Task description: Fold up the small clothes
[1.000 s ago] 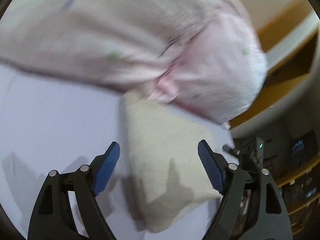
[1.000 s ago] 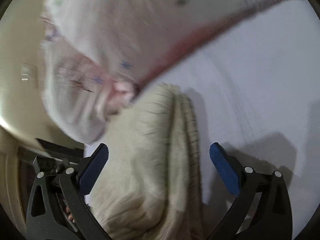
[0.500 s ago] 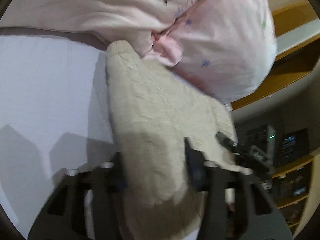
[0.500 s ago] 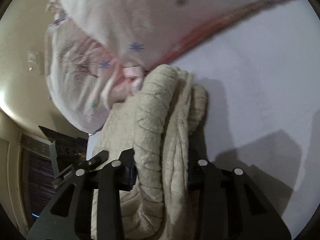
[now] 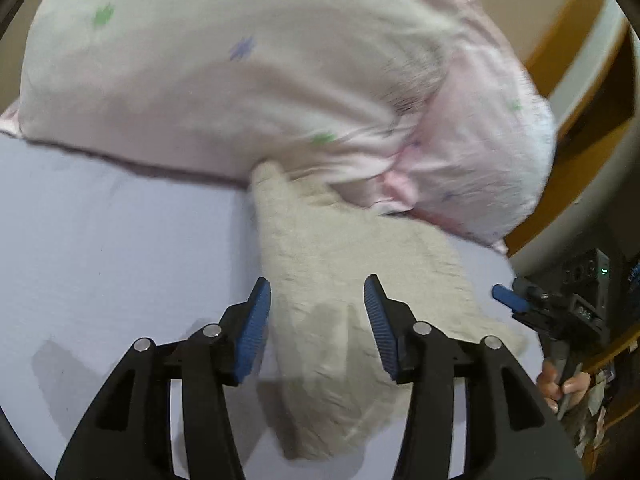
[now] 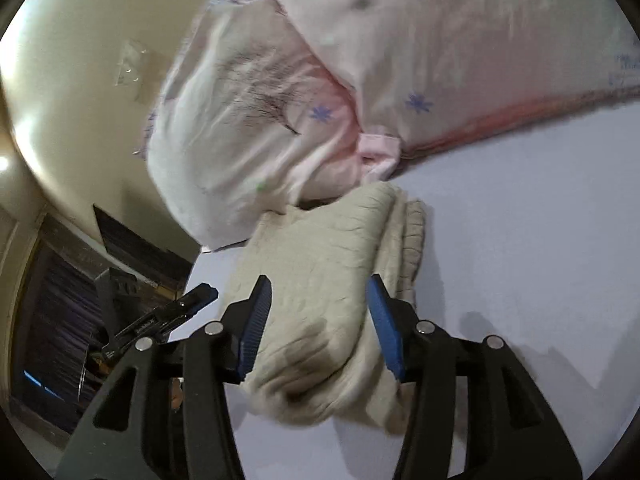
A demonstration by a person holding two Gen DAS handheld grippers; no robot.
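- Lavender bedsheet (image 5: 100,248) fills the ground under both of your grippers, and it shows again in the right wrist view (image 6: 540,240); take the beige knit garment as your landmark from here on.
- Behind the garment you have a big pink pillow (image 5: 240,80) printed with small purple and green stars, and a second pillow (image 5: 480,168) butted against it; both appear in the right wrist view too (image 6: 460,40) (image 6: 240,128).
- Your beige knit garment (image 5: 340,280) lies folded in a thick bundle on the sheet, its far corner touching the pillows where they meet. In the right wrist view (image 6: 328,280) you can see stacked folded layers along its right edge.
- Your left gripper (image 5: 316,324) sits over the garment's near part with its blue pads spread apart; whether they touch the cloth is unclear.
- Your right gripper (image 6: 320,324) likewise stands open, one pad on each side of the bundle's near end.
- Beyond the garment's right edge you can glimpse your right hand (image 5: 560,388) on the other tool's handle.
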